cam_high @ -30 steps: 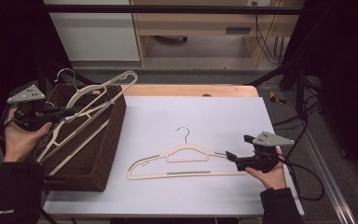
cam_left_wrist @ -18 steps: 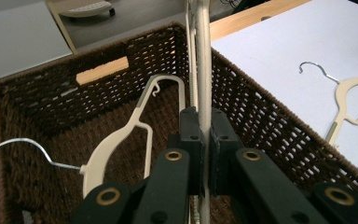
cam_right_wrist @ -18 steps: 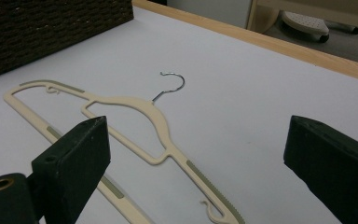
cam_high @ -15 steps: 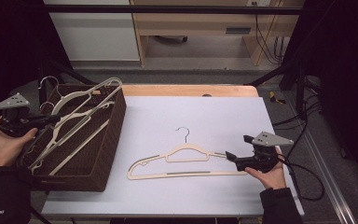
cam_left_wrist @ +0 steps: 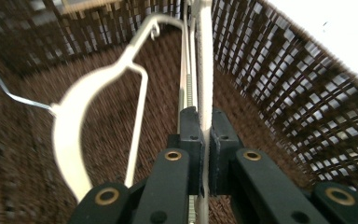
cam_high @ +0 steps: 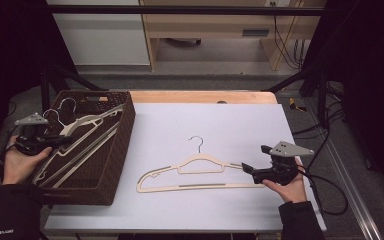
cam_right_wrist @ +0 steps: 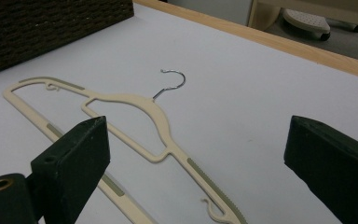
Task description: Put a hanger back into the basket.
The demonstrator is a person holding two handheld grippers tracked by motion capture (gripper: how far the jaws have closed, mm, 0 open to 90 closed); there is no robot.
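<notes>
The left hand-held gripper (cam_high: 62, 141) had gone down into the brown basket (cam_high: 122, 145), squeezing tight on a cream hanger (cam_left_wrist: 205, 70) now low inside it, so letting go looked next. The right hand-held gripper (cam_high: 245, 168) stayed wide open, touching nothing, beside the other hanger (cam_high: 195, 172) lying flat on the surface (cam_high: 220, 120) next to the basket.

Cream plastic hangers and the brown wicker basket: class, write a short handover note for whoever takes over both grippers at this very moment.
Left gripper: shut on a cream plastic hanger, holding it low inside the brown wicker basket, where other cream hangers lie.
Right gripper: open, jaws wide, at the right end of the cream plastic hanger with a metal hook lying flat on the white table.
Done: several hangers are in the basket.
Left: release the held hanger, then probably grip the table hanger and move it into the basket.
</notes>
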